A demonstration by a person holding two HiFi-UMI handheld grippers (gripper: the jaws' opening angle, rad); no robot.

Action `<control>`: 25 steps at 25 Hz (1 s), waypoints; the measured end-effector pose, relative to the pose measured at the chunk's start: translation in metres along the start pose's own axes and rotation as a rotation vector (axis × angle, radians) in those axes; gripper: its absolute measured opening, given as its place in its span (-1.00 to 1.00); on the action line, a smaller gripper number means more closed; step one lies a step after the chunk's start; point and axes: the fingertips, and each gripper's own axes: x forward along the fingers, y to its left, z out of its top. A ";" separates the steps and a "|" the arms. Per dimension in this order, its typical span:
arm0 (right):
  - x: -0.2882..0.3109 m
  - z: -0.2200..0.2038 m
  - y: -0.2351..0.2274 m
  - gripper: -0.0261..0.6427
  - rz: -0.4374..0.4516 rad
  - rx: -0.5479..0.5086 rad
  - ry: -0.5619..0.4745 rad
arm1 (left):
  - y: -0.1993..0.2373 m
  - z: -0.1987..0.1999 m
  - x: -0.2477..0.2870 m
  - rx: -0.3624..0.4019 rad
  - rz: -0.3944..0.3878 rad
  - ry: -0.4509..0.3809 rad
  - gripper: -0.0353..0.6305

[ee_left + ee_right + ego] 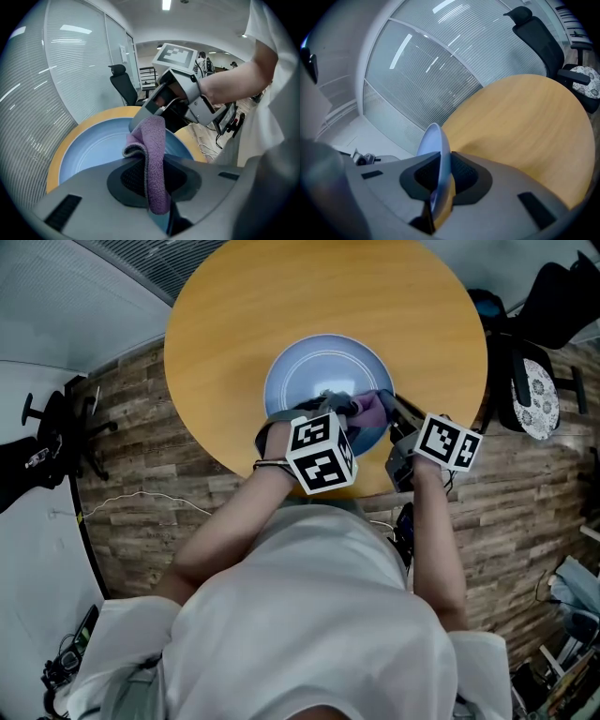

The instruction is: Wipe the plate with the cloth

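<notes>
Wiping: your left gripper point(151, 180) clenches cloth point(152, 136) over plate point(319, 371), centre frame; right gripper point(439, 180) clamps plate's edge to steady it.

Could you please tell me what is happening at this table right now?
A person is working at a round wooden table with a hand-held gripper in each hand. The right gripper is clamped on the rim of a blue plate, on the person's right side, apparently steadying it. The left gripper is shut on a purple cloth and holds it over the inside of the plate. Wiping looks to be under way, though I cannot tell whether the cloth is touching the surface.
</notes>
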 end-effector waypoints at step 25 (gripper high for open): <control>-0.012 -0.010 -0.014 -0.75 -0.030 0.007 0.003 | 0.057 -0.034 -0.013 -0.057 0.111 0.036 -0.70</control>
